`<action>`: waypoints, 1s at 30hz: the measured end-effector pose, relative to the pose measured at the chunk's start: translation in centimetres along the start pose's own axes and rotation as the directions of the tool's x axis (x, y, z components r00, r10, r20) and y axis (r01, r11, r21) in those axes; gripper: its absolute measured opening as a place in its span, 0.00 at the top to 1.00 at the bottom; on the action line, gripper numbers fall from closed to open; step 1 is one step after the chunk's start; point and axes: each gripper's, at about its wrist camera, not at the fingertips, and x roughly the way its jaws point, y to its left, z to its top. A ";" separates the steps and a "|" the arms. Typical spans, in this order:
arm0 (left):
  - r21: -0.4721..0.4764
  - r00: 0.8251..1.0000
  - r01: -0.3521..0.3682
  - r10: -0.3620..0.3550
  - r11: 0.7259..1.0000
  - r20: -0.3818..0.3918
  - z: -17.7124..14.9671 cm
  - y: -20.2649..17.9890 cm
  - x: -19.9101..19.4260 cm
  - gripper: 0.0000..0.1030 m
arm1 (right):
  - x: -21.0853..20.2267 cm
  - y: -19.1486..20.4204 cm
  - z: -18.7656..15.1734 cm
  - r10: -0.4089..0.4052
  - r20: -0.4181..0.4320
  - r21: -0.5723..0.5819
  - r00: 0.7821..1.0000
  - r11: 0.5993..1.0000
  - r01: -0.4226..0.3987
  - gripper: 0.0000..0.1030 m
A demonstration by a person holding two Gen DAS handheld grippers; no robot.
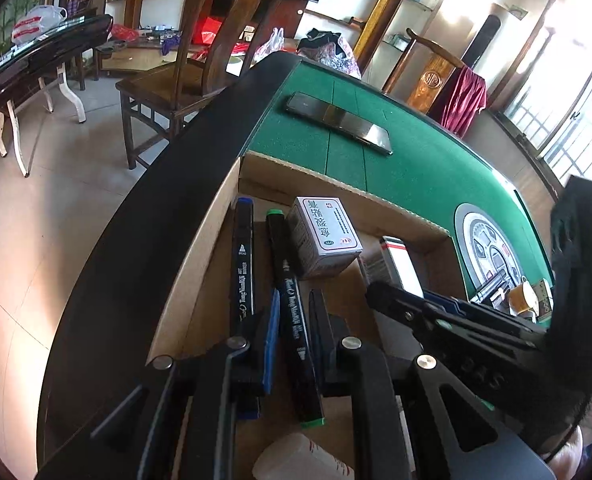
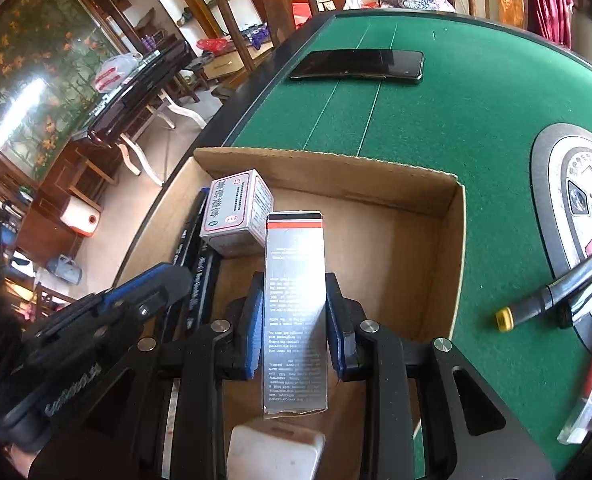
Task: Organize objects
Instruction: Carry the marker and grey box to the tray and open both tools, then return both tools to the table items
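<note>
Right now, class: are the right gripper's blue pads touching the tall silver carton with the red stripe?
Touching. The right wrist view shows both pads of the right gripper pressed flat against the silver carton, no gap either side.

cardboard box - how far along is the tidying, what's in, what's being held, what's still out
Done: the blue-capped marker and the white medicine box already lie in the cardboard box.

In hand: the left gripper is shut on the green-capped marker, and the right gripper is shut on the silver carton, both over the box.

Left: the yellow-tipped pen and the phone still sit on the green felt.
</note>
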 end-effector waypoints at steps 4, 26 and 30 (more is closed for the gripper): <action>0.013 1.000 -0.001 0.001 1.000 0.015 -0.1 -0.3 -0.7 0.86 | 0.6 0.2 0.5 -0.020 -0.030 -0.002 0.999 1.000 0.020 0.74; 0.216 0.998 0.054 -0.050 0.975 -0.022 -1.9 -9.3 -2.4 0.86 | -11.6 -8.2 -4.9 0.071 0.184 0.068 0.980 0.994 -0.085 0.69; 0.288 0.996 0.078 -0.062 0.954 -0.066 -2.0 -13.6 -0.8 0.85 | -14.6 -13.7 -6.4 0.044 0.233 0.149 0.971 0.985 -0.081 0.69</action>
